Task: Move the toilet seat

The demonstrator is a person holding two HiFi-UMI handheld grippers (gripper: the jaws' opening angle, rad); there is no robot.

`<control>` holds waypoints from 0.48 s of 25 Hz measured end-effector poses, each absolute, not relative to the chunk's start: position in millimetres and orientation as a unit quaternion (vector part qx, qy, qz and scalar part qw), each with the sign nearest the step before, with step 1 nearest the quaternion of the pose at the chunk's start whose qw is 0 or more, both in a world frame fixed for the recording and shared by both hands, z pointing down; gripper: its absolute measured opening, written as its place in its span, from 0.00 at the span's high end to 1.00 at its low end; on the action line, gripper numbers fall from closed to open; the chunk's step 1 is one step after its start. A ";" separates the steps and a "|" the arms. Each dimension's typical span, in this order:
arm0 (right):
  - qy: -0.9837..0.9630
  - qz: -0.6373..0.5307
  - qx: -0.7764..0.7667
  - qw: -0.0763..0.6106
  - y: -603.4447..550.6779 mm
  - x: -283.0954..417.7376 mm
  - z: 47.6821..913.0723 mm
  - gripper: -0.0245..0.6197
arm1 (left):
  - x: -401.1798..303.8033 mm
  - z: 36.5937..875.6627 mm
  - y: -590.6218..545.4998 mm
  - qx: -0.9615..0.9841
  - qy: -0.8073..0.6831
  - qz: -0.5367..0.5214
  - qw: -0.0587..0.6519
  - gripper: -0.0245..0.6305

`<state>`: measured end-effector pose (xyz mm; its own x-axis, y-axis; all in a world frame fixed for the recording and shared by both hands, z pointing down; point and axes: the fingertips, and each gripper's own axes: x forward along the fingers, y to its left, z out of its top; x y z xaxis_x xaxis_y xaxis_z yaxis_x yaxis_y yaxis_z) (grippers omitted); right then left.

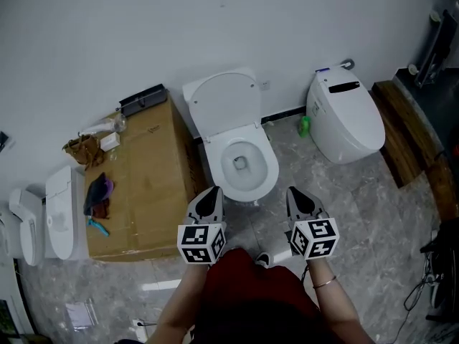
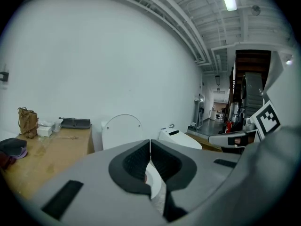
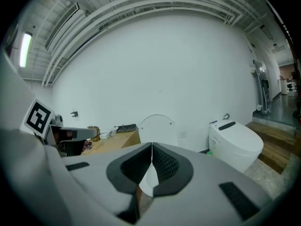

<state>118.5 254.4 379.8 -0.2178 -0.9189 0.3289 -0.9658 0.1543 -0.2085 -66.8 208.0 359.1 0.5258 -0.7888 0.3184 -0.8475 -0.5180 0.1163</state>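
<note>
Landmark: toilet (image 1: 241,165), standing against the wall (image 1: 215,20).

- Lid (image 1: 224,103): raised, upright, leaning back at the rear of the toilet.
- Seat (image 1: 267,165): appears to lie flat on the toilet bowl as the wide white ring round the opening. Neither tool touches it.
- Left tool (image 1: 211,193): in front of the toilet, at its left front edge, above the floor (image 1: 373,213). Jaws fully together, pads meeting in a thin line, nothing between them. The left gripper view looks over the closed tips toward the lid.
- Right tool (image 1: 295,193): in front of the toilet, off its right front edge. Jaws likewise pressed together, nothing gripped. Both tools are level with each other, tips pointing toward the toilet.
- Box (image 1: 147,192): cardboard, directly left of the toilet and close beside it. On top: black tray (image 1: 143,100) at the wall end, brown bag (image 1: 84,150) at the corner farthest from the toilet, dark cloth (image 1: 98,194) on the side away from the toilet.
- Second toilet (image 1: 344,117): right of the toilet, lid closed, apart from it.
- Green bottle (image 1: 305,126): on the floor between the toilet and the second toilet, just beside the latter.
</note>
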 end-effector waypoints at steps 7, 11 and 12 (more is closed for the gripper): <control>-0.750 0.225 0.616 0.082 230.5 128.7 408.4 0.94 | -53.7 385.3 185.1 0.855 -0.474 0.143 0.155 0.92; -0.745 0.245 0.612 0.100 209.8 133.2 426.4 0.94 | -46.8 404.3 161.7 0.853 -0.469 0.156 0.169 0.92; -0.745 0.247 0.611 0.104 202.9 133.9 429.0 0.94 | -46.1 408.7 153.9 0.852 -0.468 0.158 0.173 0.92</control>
